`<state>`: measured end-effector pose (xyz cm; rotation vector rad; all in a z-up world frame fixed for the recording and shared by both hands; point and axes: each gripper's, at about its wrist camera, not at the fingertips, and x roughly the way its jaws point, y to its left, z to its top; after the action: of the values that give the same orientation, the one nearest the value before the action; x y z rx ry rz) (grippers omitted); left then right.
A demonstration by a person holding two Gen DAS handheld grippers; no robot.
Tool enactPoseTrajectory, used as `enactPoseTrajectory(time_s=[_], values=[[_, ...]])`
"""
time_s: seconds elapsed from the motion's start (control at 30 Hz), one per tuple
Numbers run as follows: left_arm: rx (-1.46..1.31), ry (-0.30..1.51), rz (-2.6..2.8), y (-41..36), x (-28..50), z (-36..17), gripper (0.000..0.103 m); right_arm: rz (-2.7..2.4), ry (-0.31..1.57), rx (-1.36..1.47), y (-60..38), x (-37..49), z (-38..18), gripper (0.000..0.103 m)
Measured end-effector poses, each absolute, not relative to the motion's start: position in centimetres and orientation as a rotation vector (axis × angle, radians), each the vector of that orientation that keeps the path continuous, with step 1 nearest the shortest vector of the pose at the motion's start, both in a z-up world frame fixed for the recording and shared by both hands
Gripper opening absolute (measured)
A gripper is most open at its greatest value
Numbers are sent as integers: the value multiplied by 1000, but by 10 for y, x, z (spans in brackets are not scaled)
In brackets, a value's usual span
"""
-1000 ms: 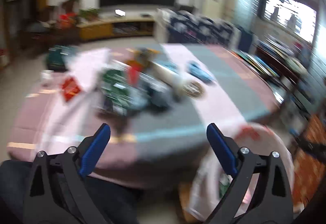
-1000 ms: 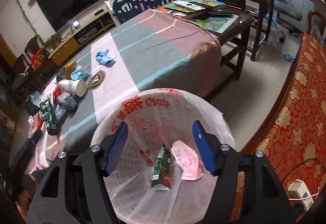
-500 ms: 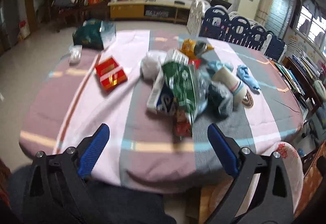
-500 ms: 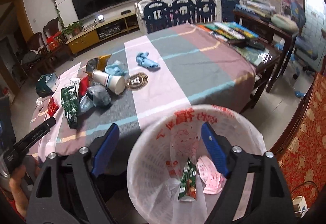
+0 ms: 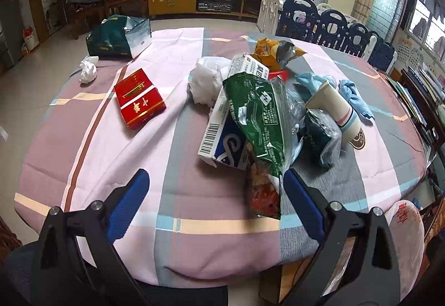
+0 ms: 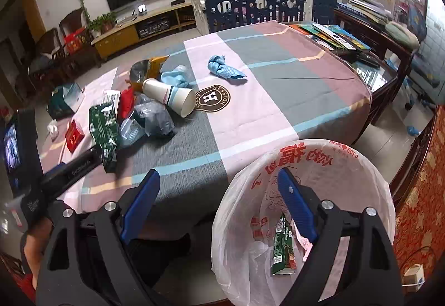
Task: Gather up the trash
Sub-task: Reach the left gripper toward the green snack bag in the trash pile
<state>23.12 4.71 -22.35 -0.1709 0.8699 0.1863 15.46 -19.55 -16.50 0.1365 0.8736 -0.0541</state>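
Cloth, foil and paper on the table
Matt woven tablecloth [image 5: 172,156]; glossy green foil packet [image 5: 258,117]; smooth paper cup [image 6: 169,99]; thin crinkled plastic bin liner [image 6: 358,167].

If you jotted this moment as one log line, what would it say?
left gripper: open, empty | right gripper: open, empty | trash pile: on table | bin: holds wrappers

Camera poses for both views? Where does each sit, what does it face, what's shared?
Left wrist: on the left gripper, angled down at the table's trash pile; open jaws empty.
Right wrist: on the right gripper, angled down over the bin beside the table; open jaws empty, left gripper at picture-left.
Shared: paper cup, green packet.
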Motion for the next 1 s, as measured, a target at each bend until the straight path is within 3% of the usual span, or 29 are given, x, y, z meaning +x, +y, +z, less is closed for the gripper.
enactPoseTrajectory(time_s=[0.67,0.87,1.0], values=[[-183,953,226,51,242,-242,96,-47,920,130,-192,156,-171,85],[-179,1012,201,48,249,-254,61,-46,923,134,-192,155,-171,85],[-243,1015,141,51,247,-256,18,-54,927,142,-194,154,-173,85]])
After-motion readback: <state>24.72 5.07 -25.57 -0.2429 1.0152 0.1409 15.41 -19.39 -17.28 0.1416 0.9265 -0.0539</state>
